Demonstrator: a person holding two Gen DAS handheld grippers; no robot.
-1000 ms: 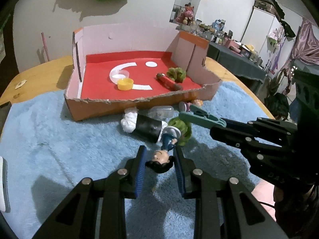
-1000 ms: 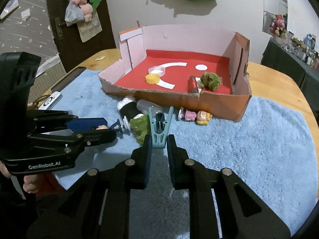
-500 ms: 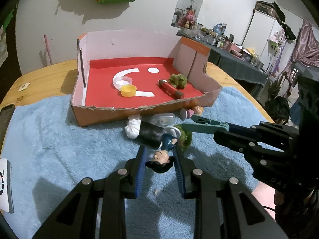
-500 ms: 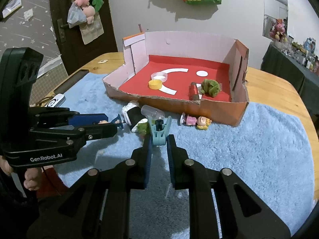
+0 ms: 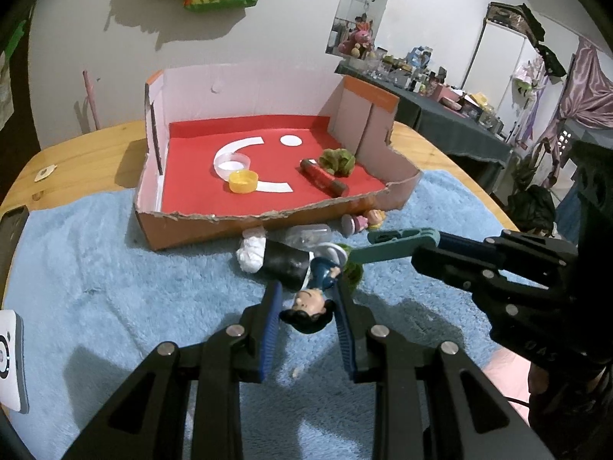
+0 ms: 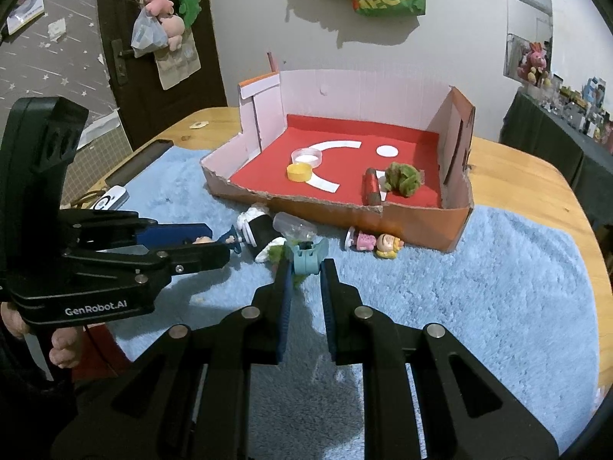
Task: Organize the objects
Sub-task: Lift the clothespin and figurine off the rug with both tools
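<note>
1. Between the left gripper [image 5: 306, 308] fingers sits a toy figure [image 5: 316, 287], dark-haired head toward the camera, blue body and round base pointing away toward the box; long axis roughly along the fingers. Fingers pinch its head.
2. Right gripper [image 6: 305, 280] fingers are closed on a teal clip [image 6: 306, 258]. In the left view the clip [image 5: 398, 243] sticks out leftward, roughly level, its long axis crossways to the figure.
3. Both held items are low over the blue towel [image 5: 115, 287], just in front of the box.
4. Lying just past the figure: a black tube with white stuffing [image 5: 276, 257], a clear plastic bottle [image 5: 308, 232], a green fuzzy lump [image 5: 354, 270]. All crowded together, close to the gripper tips.
5. Small pink doll [image 6: 373, 243] lies on its side against the box front wall, right of the bottle.
6. Cardboard box [image 5: 191, 226] has a torn low front edge, a red floor and tall back walls.
7. Inside: yellow cap [image 5: 243, 182], clear round lid [image 5: 231, 163] behind it, red tube [image 5: 323, 178] lying diagonal, green fuzzy toy [image 5: 337, 161] touching the tube's far end.
8. Wooden table [image 6: 517, 168] under the towel; white device [image 6: 111, 199] at the towel's left edge.
</note>
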